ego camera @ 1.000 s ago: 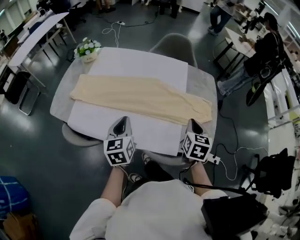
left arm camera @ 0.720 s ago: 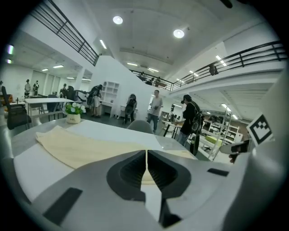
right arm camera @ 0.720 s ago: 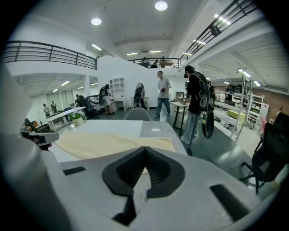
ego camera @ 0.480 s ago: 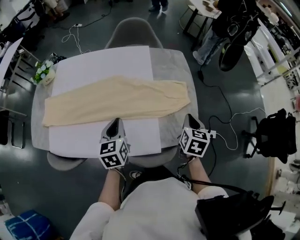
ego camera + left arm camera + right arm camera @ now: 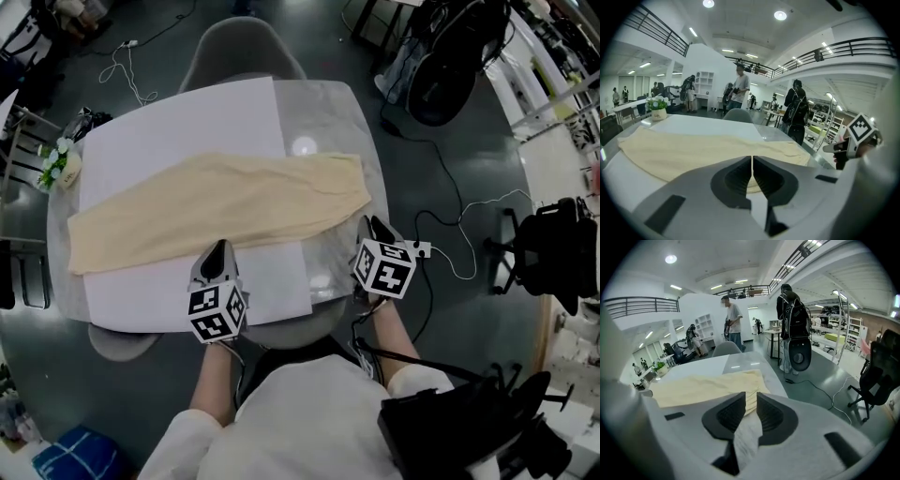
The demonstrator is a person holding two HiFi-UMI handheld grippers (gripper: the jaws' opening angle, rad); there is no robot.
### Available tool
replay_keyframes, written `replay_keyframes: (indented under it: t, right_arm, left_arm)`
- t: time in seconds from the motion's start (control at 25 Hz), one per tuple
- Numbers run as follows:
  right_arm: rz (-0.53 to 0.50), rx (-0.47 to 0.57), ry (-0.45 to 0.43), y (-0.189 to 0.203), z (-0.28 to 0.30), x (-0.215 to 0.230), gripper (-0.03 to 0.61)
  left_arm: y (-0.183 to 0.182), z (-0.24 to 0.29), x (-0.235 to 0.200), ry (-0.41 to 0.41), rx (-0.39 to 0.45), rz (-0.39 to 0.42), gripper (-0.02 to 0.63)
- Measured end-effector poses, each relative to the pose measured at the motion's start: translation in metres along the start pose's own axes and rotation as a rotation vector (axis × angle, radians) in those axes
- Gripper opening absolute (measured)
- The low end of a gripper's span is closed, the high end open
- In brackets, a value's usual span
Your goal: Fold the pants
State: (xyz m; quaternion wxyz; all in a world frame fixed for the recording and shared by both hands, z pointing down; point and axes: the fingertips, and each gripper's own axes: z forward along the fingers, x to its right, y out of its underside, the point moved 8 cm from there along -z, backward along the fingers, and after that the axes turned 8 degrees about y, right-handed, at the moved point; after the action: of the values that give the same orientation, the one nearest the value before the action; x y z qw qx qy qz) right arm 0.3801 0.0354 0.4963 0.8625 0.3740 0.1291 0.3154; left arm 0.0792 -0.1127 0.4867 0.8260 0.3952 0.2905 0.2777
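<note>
The beige pants (image 5: pixel 216 206) lie flat, long axis across the table (image 5: pixel 323 122), right end farther away; left gripper (image 5: pixel 217 251) jaws pressed together, empty; right gripper (image 5: pixel 373 223) jaws have just been opening, slightly apart, empty.

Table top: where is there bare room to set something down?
Free: the white sheet between pants and chair; the bare grey table right of it. Crowded: the pants' band and the near edge, at left gripper and right gripper.

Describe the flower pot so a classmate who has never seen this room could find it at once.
Start at the grey table with the white sheet and cream pants across it. At its far left corner stands the flower pot: the only upright thing there, white blooms over green leaves.
</note>
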Motion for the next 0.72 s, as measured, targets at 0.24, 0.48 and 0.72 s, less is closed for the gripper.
replay_keyframes:
  t: [0.24,0.48,0.72]
  right_arm:
    - [0.002,-0.049,0.025,0.001,0.042,0.009,0.096]
    - [0.002,-0.081,0.039,0.004,0.074,0.009,0.125]
    - [-0.014,-0.118,0.047,0.002,0.109,0.017,0.151]
  left_arm:
    - [0.007,0.024,-0.007,-0.006,-0.045,0.0,0.015]
    - [0.016,0.036,-0.023,-0.024,-0.074,-0.012,0.015]
    - [0.018,0.05,-0.025,-0.02,-0.087,0.002,0.016]
